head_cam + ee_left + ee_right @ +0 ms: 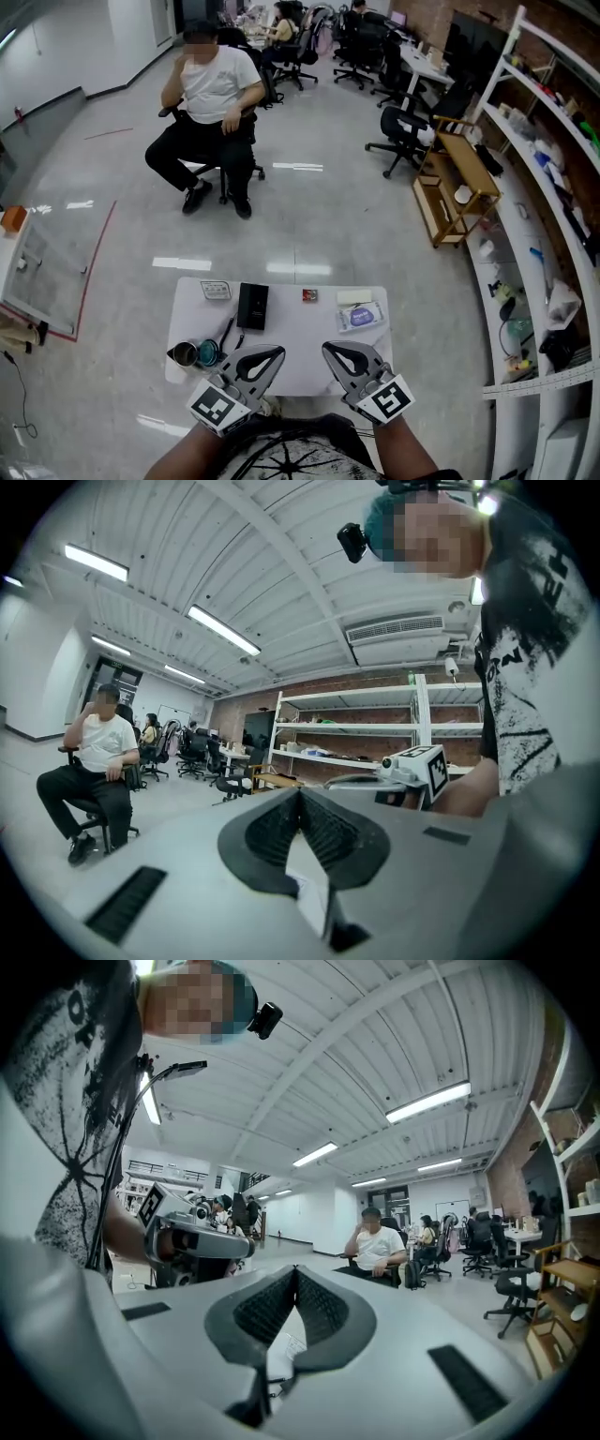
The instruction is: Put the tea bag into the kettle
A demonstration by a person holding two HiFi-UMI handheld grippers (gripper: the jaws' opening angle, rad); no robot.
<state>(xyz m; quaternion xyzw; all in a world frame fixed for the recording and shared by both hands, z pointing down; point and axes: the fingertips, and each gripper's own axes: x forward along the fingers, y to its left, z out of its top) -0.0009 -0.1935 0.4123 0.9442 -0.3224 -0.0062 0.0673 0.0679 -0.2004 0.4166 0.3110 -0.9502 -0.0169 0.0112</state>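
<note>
Task status, as judged: not begun. A small white square table is recorded with its items laid out. A small round metal kettle, open at the top, stands at the near left corner, and a teal round lid lies just beside it. Farther back lie a black flat rectangular case and a small patterned rectangular card. A small red square sachet, taken to be the tea bag, lies toward the far edge, well apart from the kettle. A pale blue-and-white soft packet is placed at the right. The left gripper and the right gripper are held over the near edge, each with its jaws pressed together and nothing between them. The whole task is left: the sachet is to be picked up and dropped into the kettle. No legible writing or brand is noted on any table item. Black-and-white square markers are carried on the gripper cubes.
</note>
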